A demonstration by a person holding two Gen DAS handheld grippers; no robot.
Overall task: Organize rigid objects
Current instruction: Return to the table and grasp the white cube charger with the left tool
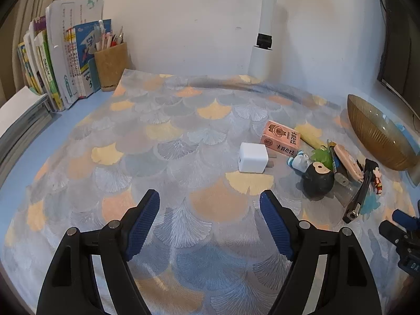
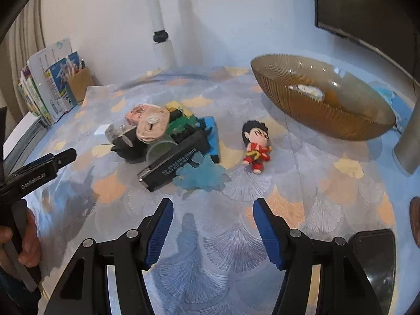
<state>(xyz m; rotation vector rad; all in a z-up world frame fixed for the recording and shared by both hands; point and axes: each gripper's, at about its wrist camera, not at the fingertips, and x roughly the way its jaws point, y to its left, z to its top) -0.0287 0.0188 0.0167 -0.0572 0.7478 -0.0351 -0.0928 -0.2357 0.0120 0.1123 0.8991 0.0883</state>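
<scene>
The left claw (image 1: pixel 210 197) and the right claw (image 2: pixel 213 204) both stand apart and empty over the patterned table (image 1: pixel 168 136). The heap of small objects (image 2: pixel 168 141) lies left of the brown bowl (image 2: pixel 323 99), and the red figurine (image 2: pixel 256 141) lies between heap and bowl.

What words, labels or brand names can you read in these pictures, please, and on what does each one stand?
"GenRobot.AI": on the side of the left tool, seen from the right wrist.
Pink box: printed characters, too blurred to read.
Books: spine and cover print too small.
Black stapler: white print, illegible.
</scene>
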